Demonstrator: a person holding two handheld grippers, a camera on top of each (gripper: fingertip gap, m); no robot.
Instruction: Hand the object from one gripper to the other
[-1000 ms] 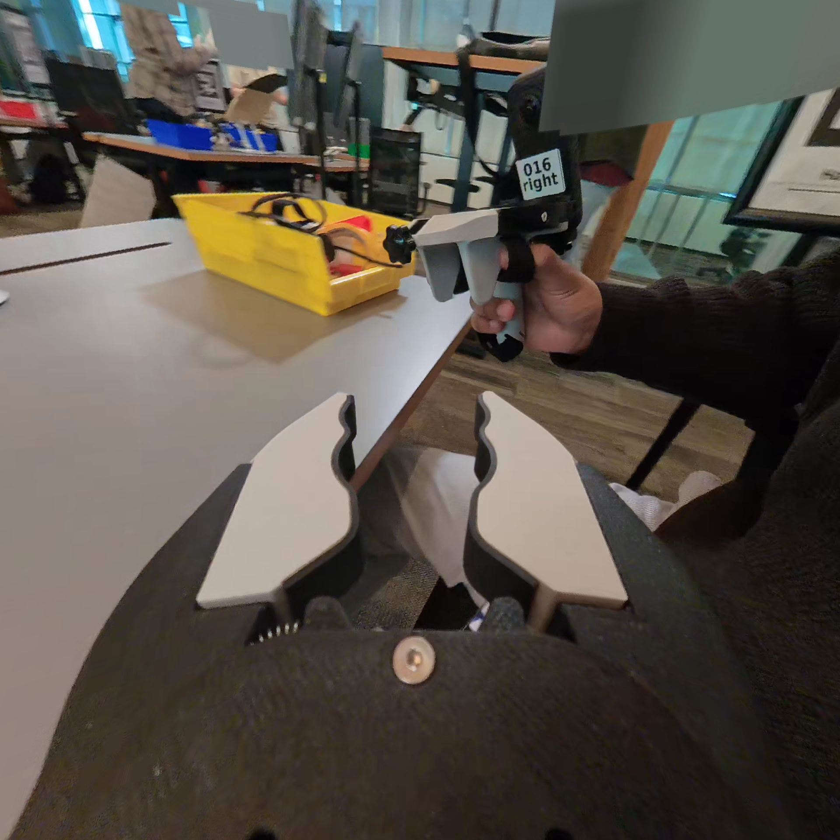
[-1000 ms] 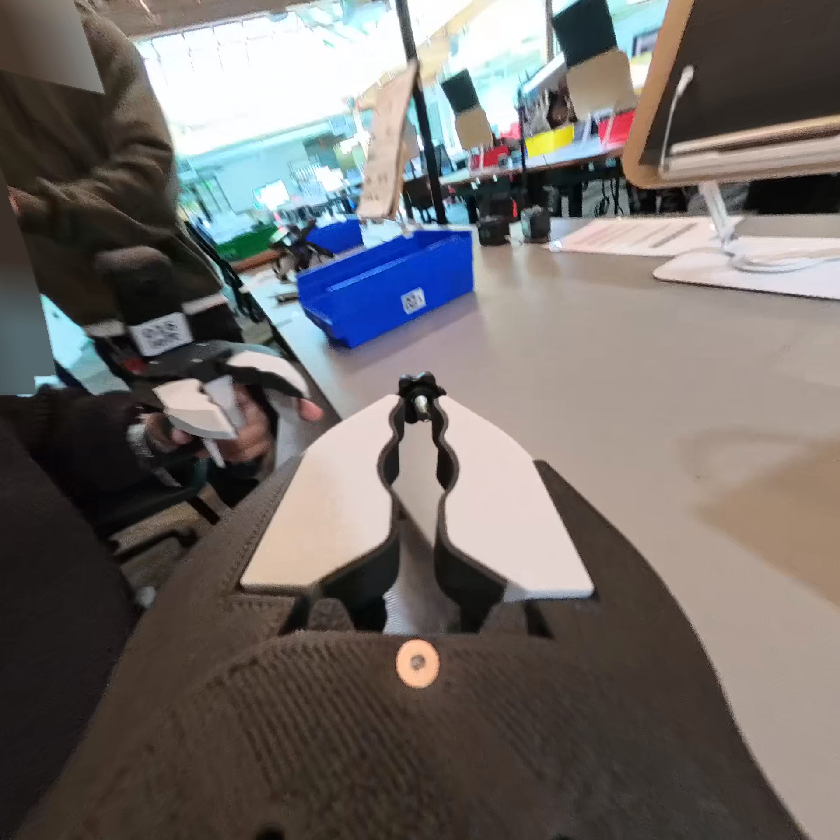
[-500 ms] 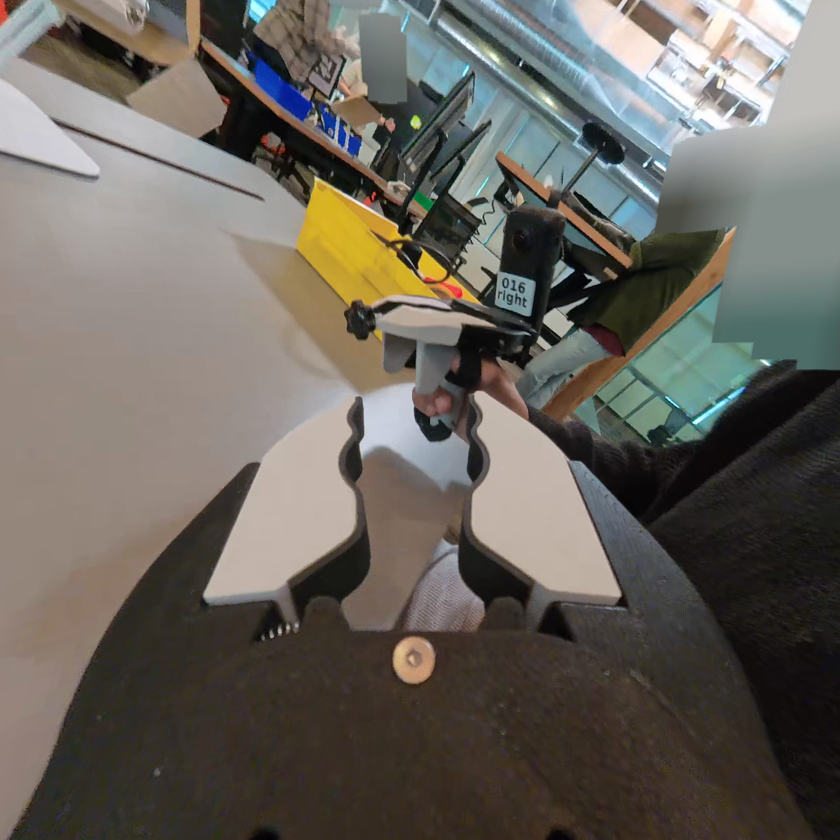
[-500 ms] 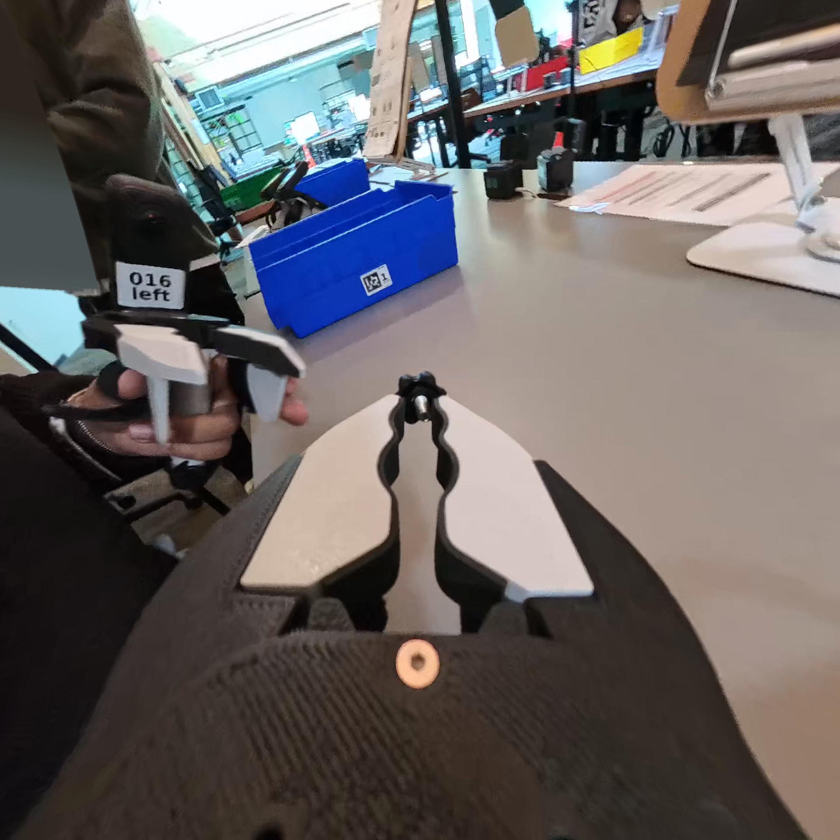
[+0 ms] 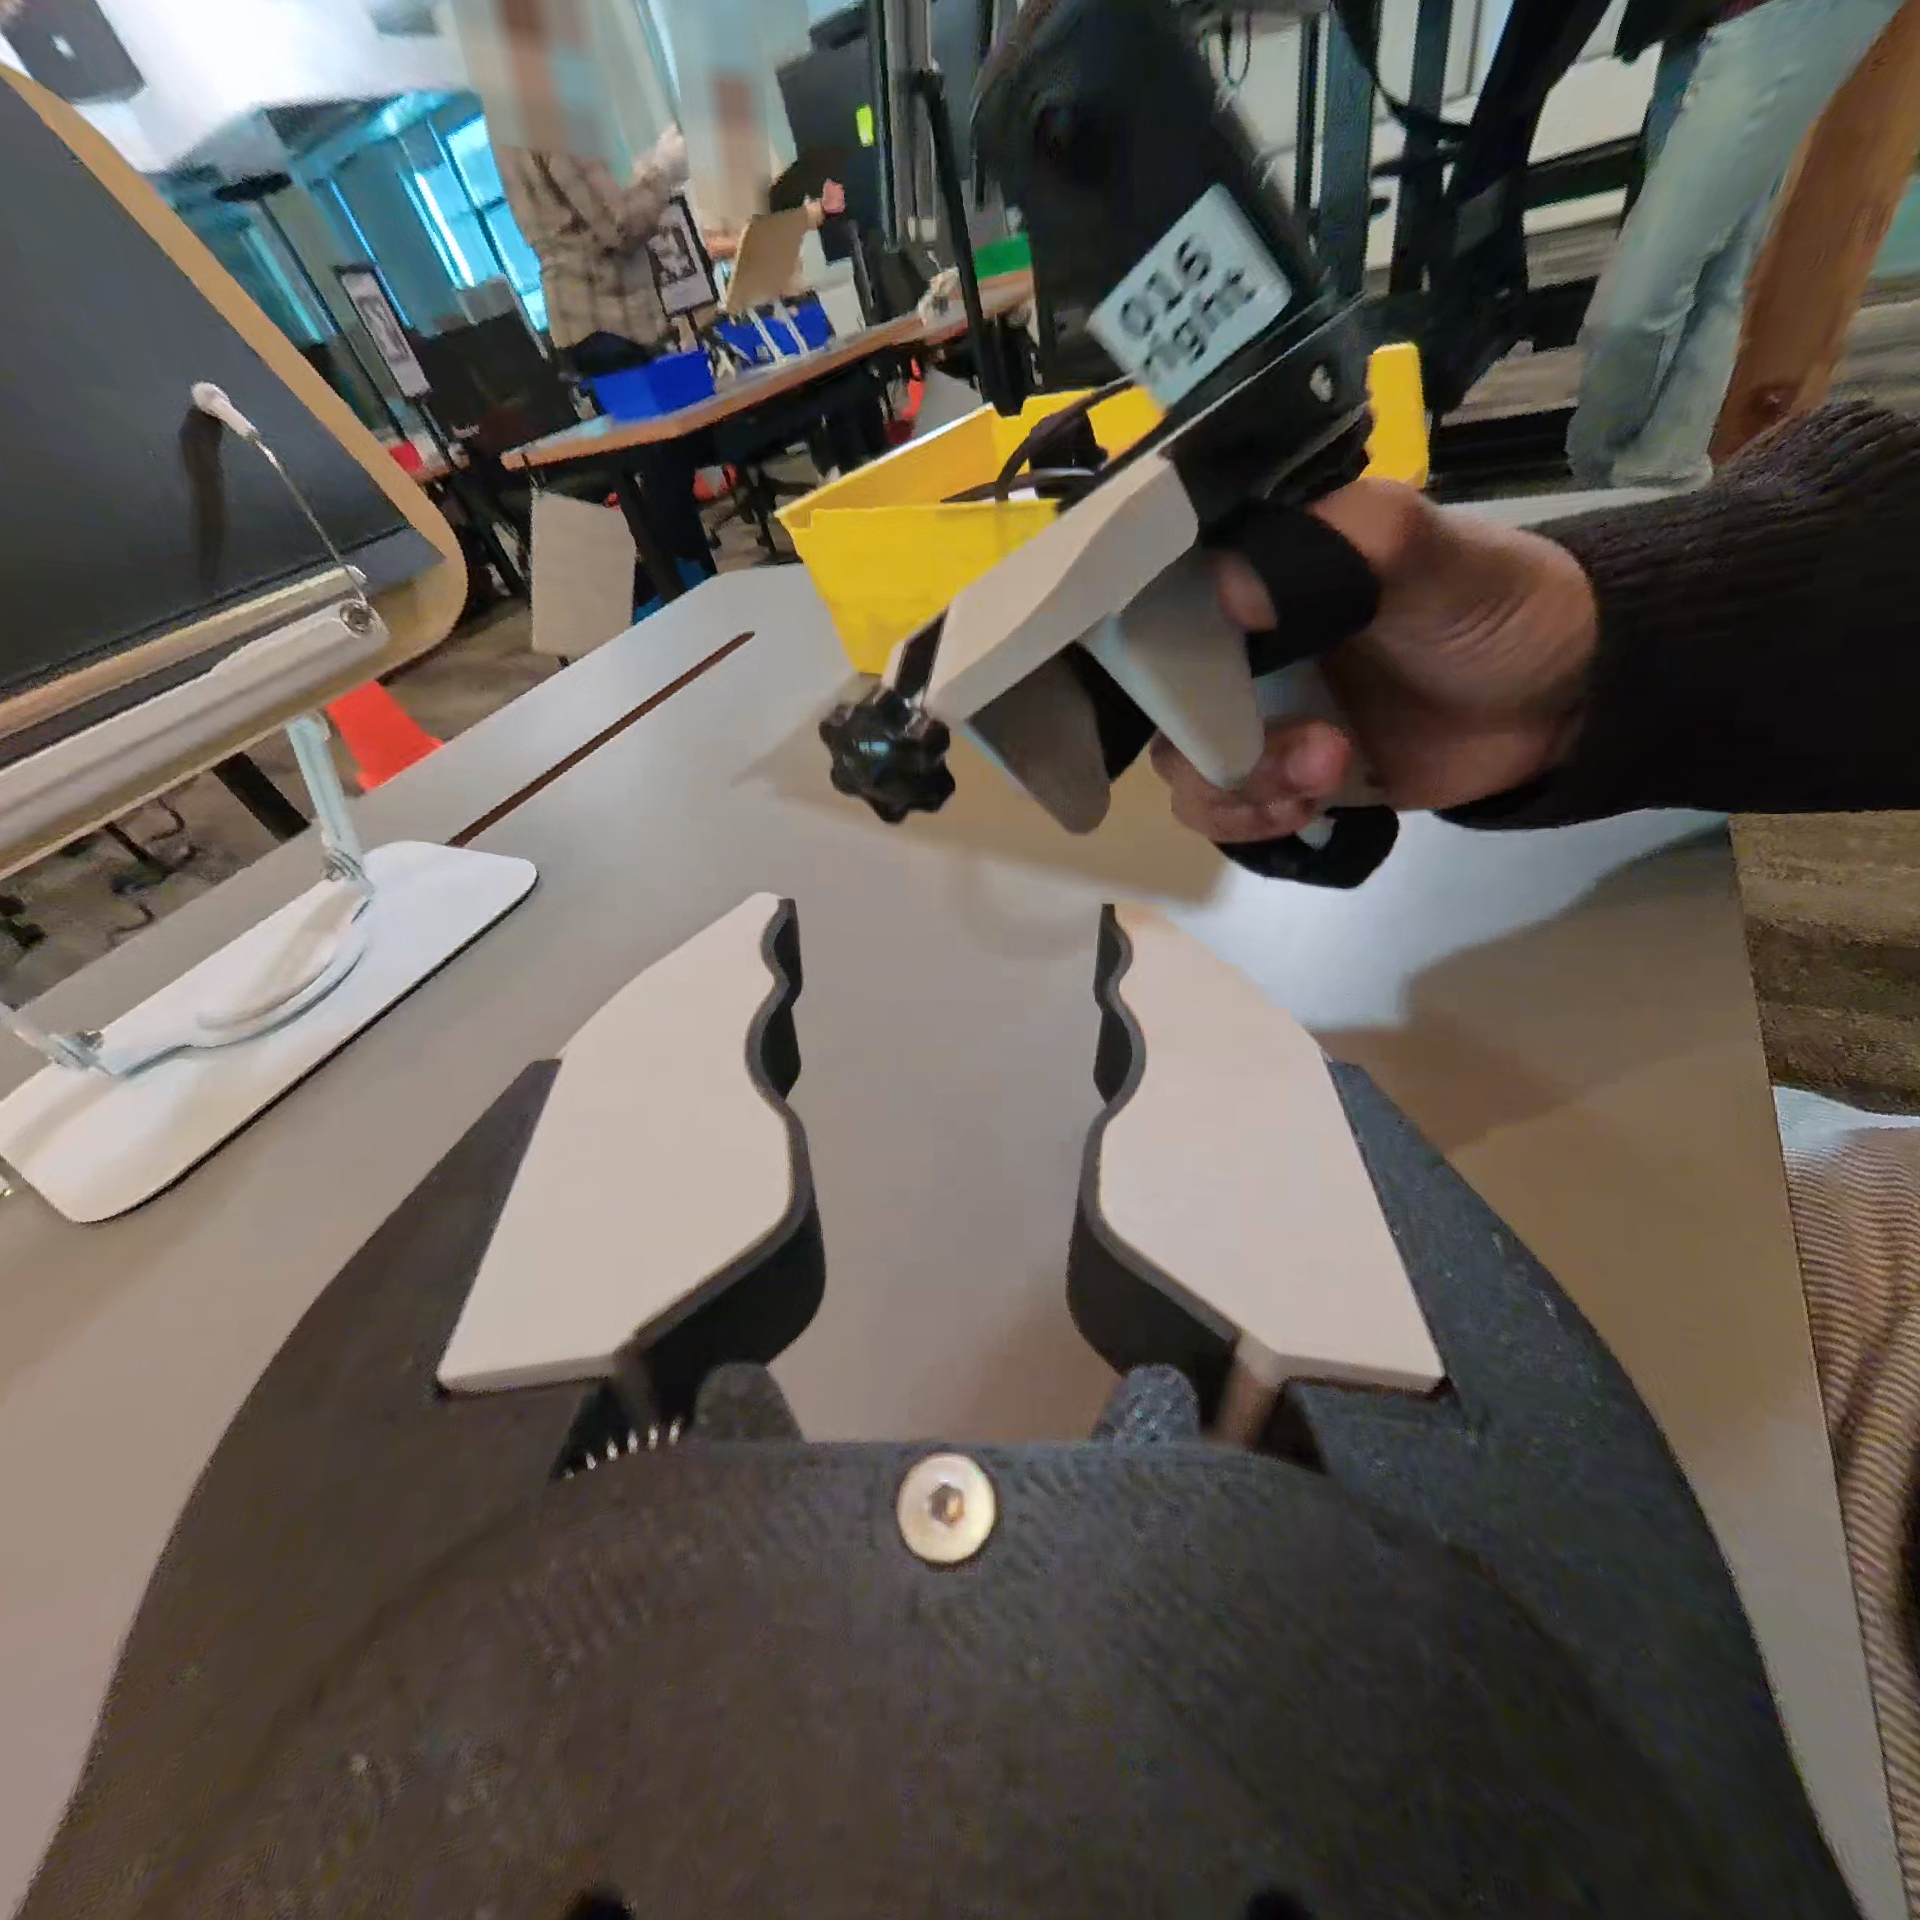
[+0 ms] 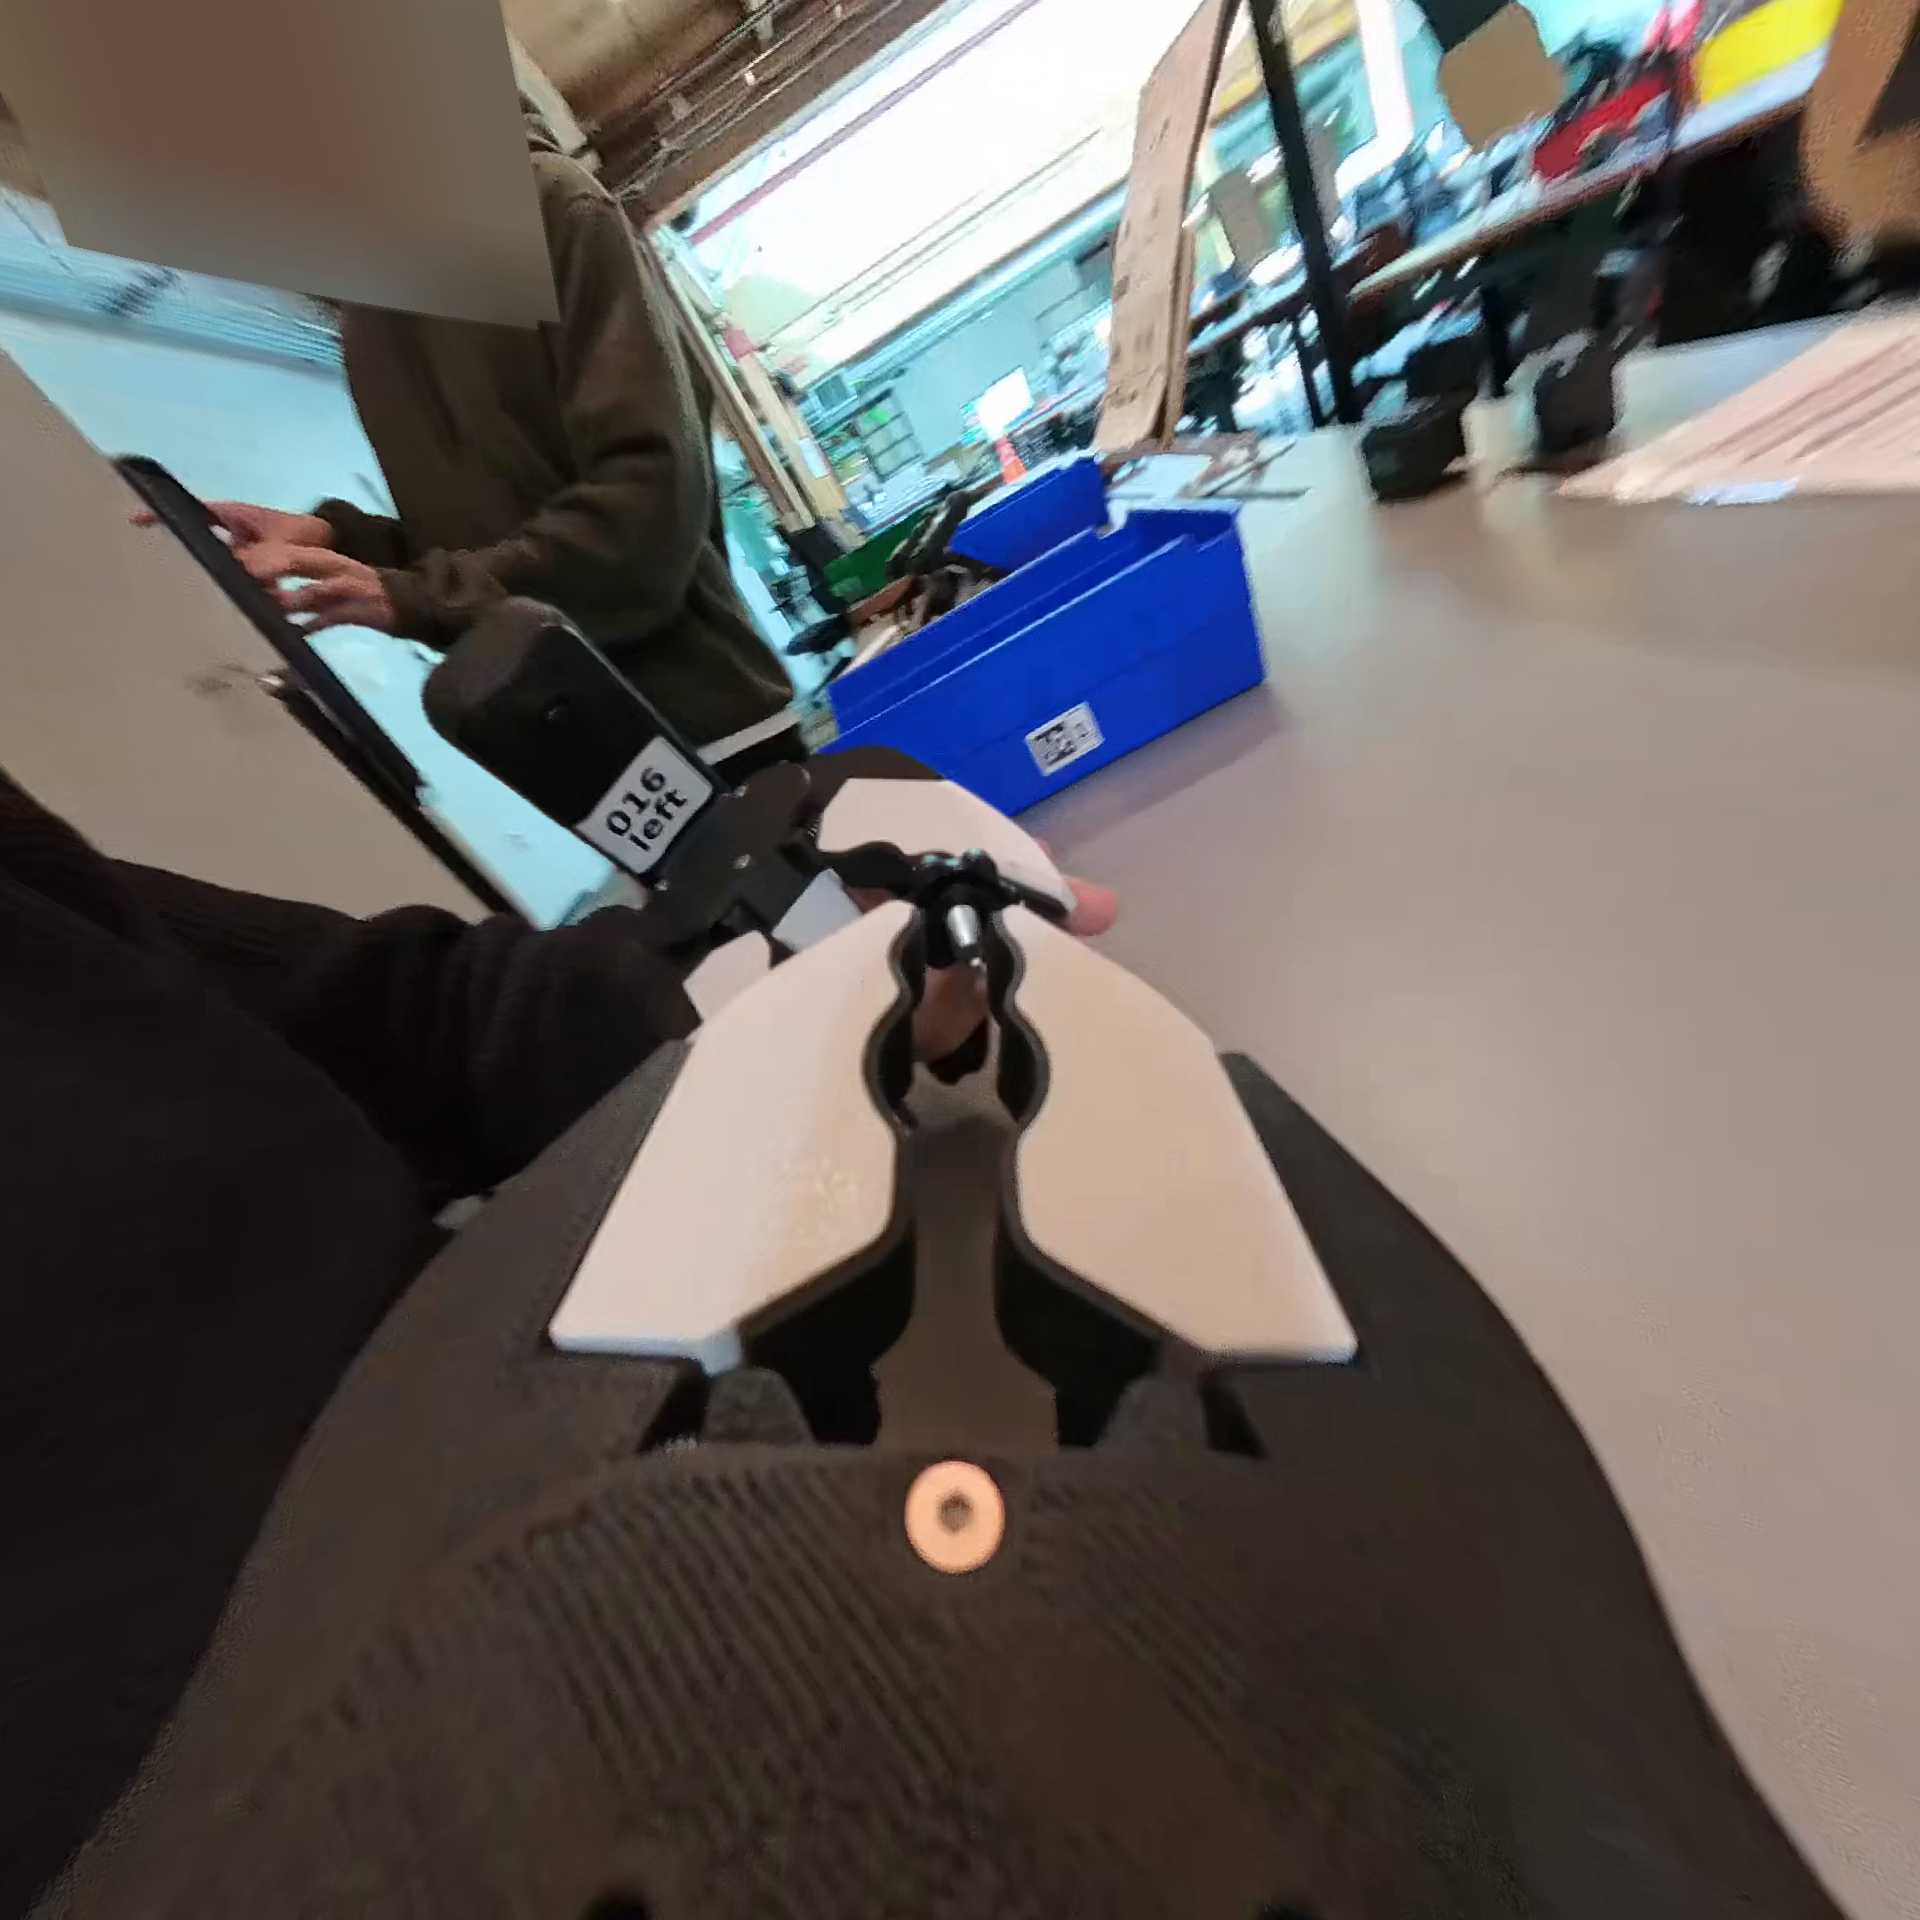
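Observation:
The object is a small black star knob (image 5: 886,753) with a metal stud (image 6: 964,925). My right gripper (image 6: 958,940) is shut on the stud, with the knob head sticking out past its tips. In the left wrist view the right gripper (image 5: 940,707) comes in from the upper right, tilted down, and holds the knob in the air just beyond my left fingertips. My left gripper (image 5: 943,925) is open and empty, with its jaws wide apart below the knob. In the right wrist view the left gripper (image 6: 935,852) sits right behind the knob.
A yellow bin (image 5: 914,540) with cables stands behind the right gripper on the grey table (image 5: 623,831). A monitor's white base (image 5: 260,997) stands at the left. A blue bin (image 6: 1049,665) sits near the table's far edge. A person in a green top (image 6: 540,436) stands beyond it. Only a small space, under 4 cm, lies between the two pairs of fingers.
Both grippers have swung toward each other over the table. The knob in the right gripper now hangs just in front of the open left jaws. The left jaws look wider apart.

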